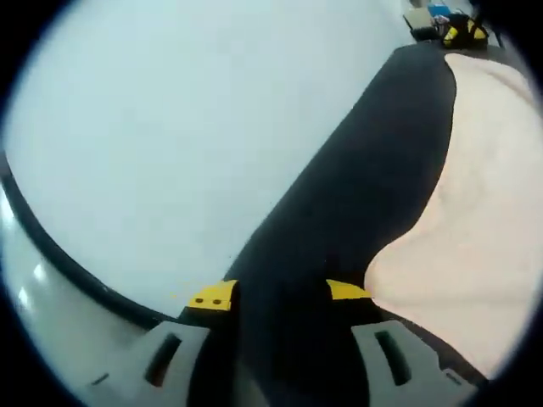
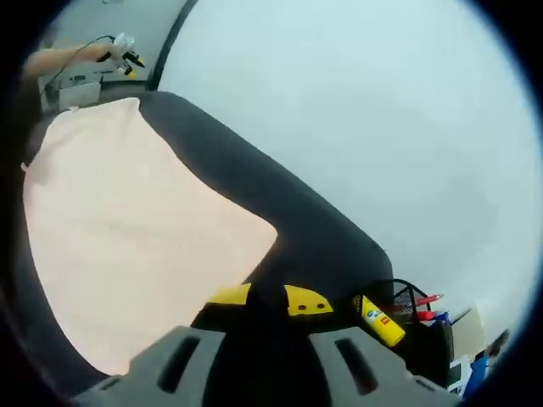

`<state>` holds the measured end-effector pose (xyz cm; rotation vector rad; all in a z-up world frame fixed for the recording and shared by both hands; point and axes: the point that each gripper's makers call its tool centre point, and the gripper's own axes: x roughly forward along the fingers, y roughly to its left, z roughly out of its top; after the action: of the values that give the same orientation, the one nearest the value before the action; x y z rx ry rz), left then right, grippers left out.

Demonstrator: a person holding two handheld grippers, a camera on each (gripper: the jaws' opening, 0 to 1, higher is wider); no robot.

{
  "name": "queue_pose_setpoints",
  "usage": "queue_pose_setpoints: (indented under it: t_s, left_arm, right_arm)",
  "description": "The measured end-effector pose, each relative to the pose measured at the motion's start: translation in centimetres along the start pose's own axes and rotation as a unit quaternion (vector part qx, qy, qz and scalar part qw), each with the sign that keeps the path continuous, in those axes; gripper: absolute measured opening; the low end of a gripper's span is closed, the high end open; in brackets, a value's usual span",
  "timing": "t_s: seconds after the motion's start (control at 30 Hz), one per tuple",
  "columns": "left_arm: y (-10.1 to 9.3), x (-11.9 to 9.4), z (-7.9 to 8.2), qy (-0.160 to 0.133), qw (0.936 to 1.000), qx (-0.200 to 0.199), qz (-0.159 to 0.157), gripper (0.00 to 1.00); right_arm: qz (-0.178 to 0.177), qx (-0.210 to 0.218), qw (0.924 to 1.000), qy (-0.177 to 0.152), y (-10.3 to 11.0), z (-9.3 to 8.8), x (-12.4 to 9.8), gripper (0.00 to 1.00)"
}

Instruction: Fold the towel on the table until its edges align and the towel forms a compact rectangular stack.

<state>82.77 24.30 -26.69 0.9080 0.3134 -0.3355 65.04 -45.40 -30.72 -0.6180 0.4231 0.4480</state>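
Towel [image 2: 127,237] flat on table [image 1: 339,220] – both grippers, left [image 1: 278,297] and right [image 2: 267,298], released, off its edge; pinch matching corners, lift together – align edges

My left gripper view looks from low over the near edge of the dark table [image 1: 339,220], rolled so the tabletop runs diagonally, with the pale towel [image 1: 475,220] to its right and a plain wall beyond. My right gripper view sits just as low and close, facing along the table [image 2: 254,195] with the towel [image 2: 127,229] to its left. Both share the towel, the table edge and the pale wall.
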Motion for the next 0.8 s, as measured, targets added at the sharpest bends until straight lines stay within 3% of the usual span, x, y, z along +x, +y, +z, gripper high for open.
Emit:
queue_pose_setpoints:
  t_s: [0.07,0.1,0.13,0.17,0.2,0.23,0.27,0.33,0.4,0.43,0.47,0.5,0.57,0.7,0.73,0.8]
  left_arm:
    - [-0.7,-4.9,2.4,-0.067,0.9970,0.037,0.012,0.48]
    - [-1.6,-7.2,3.6,-0.103,0.9933,0.051,-0.001,0.45]
    - [-3.6,-9.8,4.4,-0.142,0.9860,0.077,-0.040,0.40]
    - [-5.3,-12.5,4.7,-0.174,0.9775,0.100,-0.063,0.37]
    - [-6.9,-15.0,4.6,-0.188,0.9714,0.116,-0.087,0.37]
    - [-9.1,-17.4,3.9,-0.194,0.9666,0.115,-0.123,0.37]
    - [-11.2,-19.5,2.8,-0.182,0.9633,0.134,-0.144,0.38]
    - [-13.4,-22.1,-0.2,-0.141,0.9613,0.189,-0.143,0.38]
    - [-16.1,-24.7,-1.8,-0.125,0.9601,0.215,-0.128,0.36]
    - [-16.9,-25.6,-2.6,-0.117,0.9519,0.259,-0.114,0.29]
    - [-17.4,-25.8,-3.6,-0.109,0.9483,0.276,-0.112,0.27]
    - [-18.8,-26.2,-4.4,-0.100,0.9481,0.270,-0.135,0.29]
    - [-20.6,-26.5,-6.2,-0.074,0.9537,0.242,-0.162,0.35]
    - [-22.5,-25.8,-8.0,-0.046,0.9478,0.270,-0.163,0.32]
    - [-22.8,-25.6,-8.0,-0.042,0.9487,0.271,-0.157,0.27]
    - [-23.8,-25.5,-8.0,-0.044,0.9456,0.278,-0.163,0.26]
  right_arm:
    - [0.014,0.007,0.9993,-0.033,0.2,1.5,-0.4,0.11]
    - [0.025,0.003,0.9988,-0.042,0.3,1.9,-0.9,0.11]
    - [0.044,-0.008,0.9978,-0.049,1.3,2.3,-1.7,0.11]
    - [0.101,-0.007,0.9916,-0.080,5.2,3.3,-4.4,0.11]
    - [0.143,0.007,0.9838,-0.107,7.5,4.1,-5.8,0.12]
    - [0.160,0.003,0.9803,-0.116,8.7,4.4,-6.5,0.12]
    - [0.160,-0.020,0.9804,-0.114,9.7,4.0,-7.3,0.12]
    - [0.145,-0.090,0.9796,-0.107,10.8,2.9,-8.3,0.12]
    - [0.162,-0.104,0.9758,-0.104,13.7,2.2,-9.6,0.12]
    - [0.174,-0.124,0.9728,-0.089,14.8,1.3,-10.0,0.12]
    - [0.187,-0.153,0.9683,-0.062,16.4,-0.1,-10.4,0.12]
    - [0.187,-0.162,0.9679,-0.044,17.0,-1.0,-10.4,0.12]
    - [0.193,-0.171,0.9658,-0.027,17.4,-2.3,-10.4,0.12]
    - [0.200,-0.182,0.9628,-0.003,18.3,-4.1,-10.3,0.12]
    - [0.199,-0.184,0.9625,0.001,18.4,-4.3,-10.2,0.12]
    - [0.197,-0.190,0.9617,0.009,18.5,-4.9,-10.3,0.12]
